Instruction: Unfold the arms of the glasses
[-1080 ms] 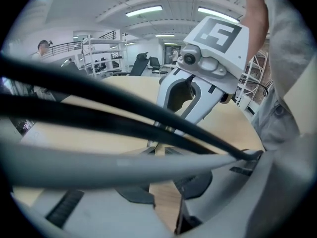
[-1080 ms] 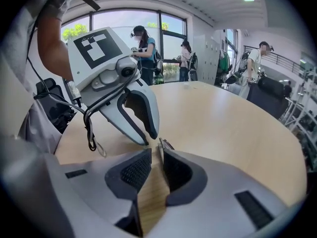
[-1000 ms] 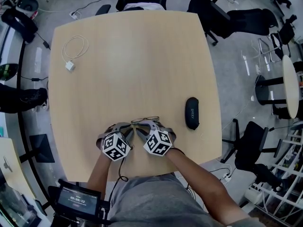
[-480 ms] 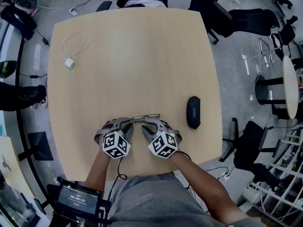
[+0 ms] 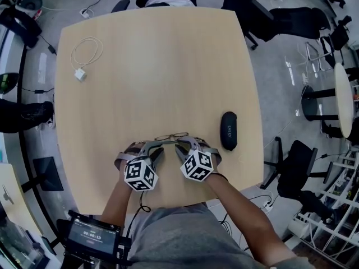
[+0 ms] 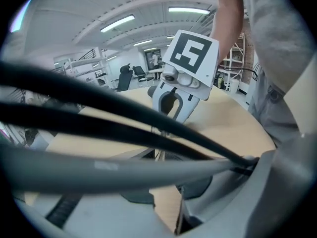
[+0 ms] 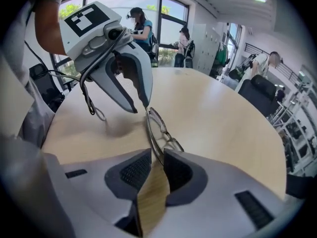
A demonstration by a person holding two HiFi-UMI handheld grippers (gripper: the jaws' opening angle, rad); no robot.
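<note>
Thin dark-framed glasses (image 5: pixel 171 135) hang just above the light wooden table (image 5: pixel 157 66) near its front edge, held at both ends. My left gripper (image 5: pixel 159 148) grips their left end, and my right gripper (image 5: pixel 178 146) grips their right end. In the right gripper view the glasses (image 7: pixel 161 130) run from between my right gripper's (image 7: pixel 157 160) pads up to the left gripper's (image 7: pixel 142 103) closed fingertips. In the left gripper view, blurred dark bars of the glasses (image 6: pixel 124 128) cross close to the lens, with the right gripper (image 6: pixel 171 114) beyond them. Whether the arms are folded is hard to see.
A black glasses case (image 5: pixel 228 131) lies on the table to the right of the grippers. A coiled white cable with a plug (image 5: pixel 84 58) lies at the far left. Office chairs (image 5: pixel 263 15) stand around the table's far side, and people stand by the windows (image 7: pixel 141 26).
My right gripper has shifted to the right, so the two grippers stand a little further apart. The glasses have moved slightly away from the front edge with them.
</note>
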